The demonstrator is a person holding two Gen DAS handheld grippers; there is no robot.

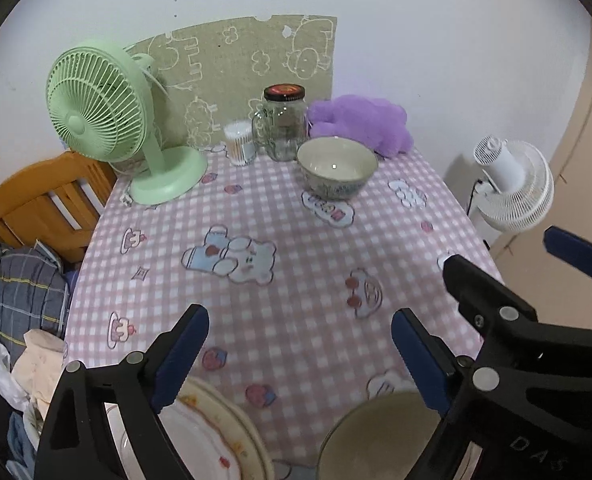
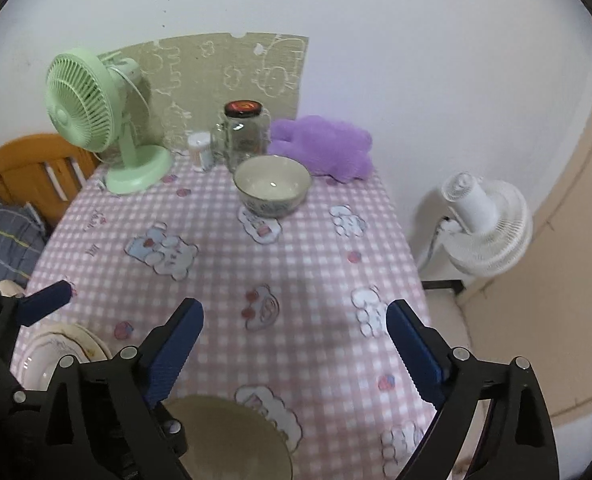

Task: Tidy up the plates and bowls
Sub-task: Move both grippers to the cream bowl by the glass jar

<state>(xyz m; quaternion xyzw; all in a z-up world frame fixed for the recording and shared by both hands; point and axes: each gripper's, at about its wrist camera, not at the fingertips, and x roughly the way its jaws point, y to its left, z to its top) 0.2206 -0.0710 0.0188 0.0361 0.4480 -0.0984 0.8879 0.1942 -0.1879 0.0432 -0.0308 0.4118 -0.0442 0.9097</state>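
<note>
Both grippers spread wide above the near table edge, nothing pinched.

Table [image 1: 296, 280] is covered by a pink gingham cloth; green desk fan [image 1: 96, 108] is set at the far left, white fan [image 1: 512, 184] is seen off the right edge; purple plush [image 1: 360, 122] is laid at the back, glass jar [image 1: 284, 124] and cotton-swab tub [image 1: 239, 142] just beside it; patterned bowl [image 1: 336, 166] is placed upright in front of the jar; stacked plates [image 1: 216, 432] are seen under the left gripper [image 1: 300, 354], a second bowl [image 2: 228, 436] under the right gripper [image 2: 296, 350]; neither is touched.
</note>
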